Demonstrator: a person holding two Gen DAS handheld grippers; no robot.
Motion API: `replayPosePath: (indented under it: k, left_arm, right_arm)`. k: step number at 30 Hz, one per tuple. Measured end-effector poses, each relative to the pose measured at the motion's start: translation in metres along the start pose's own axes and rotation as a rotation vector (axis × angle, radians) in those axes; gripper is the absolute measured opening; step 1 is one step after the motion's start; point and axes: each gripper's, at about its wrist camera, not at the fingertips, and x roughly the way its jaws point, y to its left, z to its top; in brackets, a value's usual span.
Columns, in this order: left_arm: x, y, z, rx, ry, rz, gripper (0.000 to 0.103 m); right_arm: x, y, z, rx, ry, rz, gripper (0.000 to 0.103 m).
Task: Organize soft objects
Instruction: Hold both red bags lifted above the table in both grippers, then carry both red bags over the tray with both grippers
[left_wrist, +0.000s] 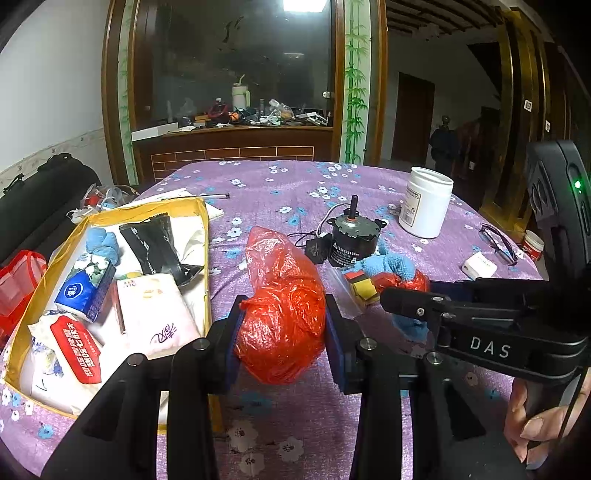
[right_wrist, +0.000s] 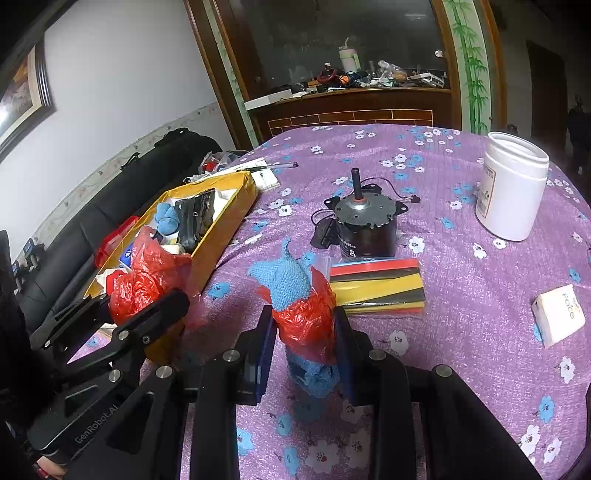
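My left gripper (left_wrist: 282, 332) is shut on a crumpled red plastic bag (left_wrist: 282, 306), held just above the purple floral tablecloth (left_wrist: 280, 184), right of the yellow box (left_wrist: 201, 206). The box holds tissue packs, a wet-wipe pack, a blue knit piece and a black pouch. My right gripper (right_wrist: 304, 332) is shut on a blue knit cloth wrapped in red plastic (right_wrist: 299, 295), held upright over the cloth. The left gripper with its red bag (right_wrist: 144, 280) also shows in the right wrist view, next to the yellow box (right_wrist: 221, 229).
On the table stand a black electric motor (right_wrist: 364, 225) with wires, a white plastic jar (right_wrist: 511, 184), a pack of red, yellow and black strips (right_wrist: 376, 288), a small white box (right_wrist: 557, 317), glasses (left_wrist: 496, 240) and a pen (right_wrist: 273, 167). A black sofa (right_wrist: 110, 206) stands at the left.
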Motion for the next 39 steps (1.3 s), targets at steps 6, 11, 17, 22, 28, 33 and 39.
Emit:
replayPosePath:
  k: [6,11,17,22,28,33,39]
  left_arm:
    - [-0.001,0.002,0.0,-0.003,-0.001,0.002,0.036]
    - [-0.001,0.003,0.0,-0.002,-0.002,0.005,0.036]
    - [-0.003,0.008,0.002,-0.01,-0.004,0.008,0.036]
    - [-0.003,0.014,0.003,-0.025,-0.002,0.012,0.036]
    - [-0.007,0.025,0.006,-0.044,-0.014,0.03,0.036]
    - [-0.008,0.036,0.009,-0.062,-0.014,0.037,0.036]
    - [-0.011,0.061,0.02,-0.095,-0.012,0.04,0.036]
  right_arm:
    - [0.0,0.0,0.0,0.0,0.0,0.0,0.031]
    - [0.0,0.0,0.0,0.0,0.0,0.001,0.031]
    - [0.0,0.0,0.0,0.001,0.0,-0.001,0.031]
    - [0.0,-0.001,0.0,0.002,-0.001,-0.001,0.031]
    - [-0.001,-0.001,0.0,0.004,-0.001,-0.003,0.031]
    - [0.0,0.0,0.001,0.015,0.007,0.011,0.031]
    - [0.0,0.013,0.005,0.015,0.017,0.041,0.031]
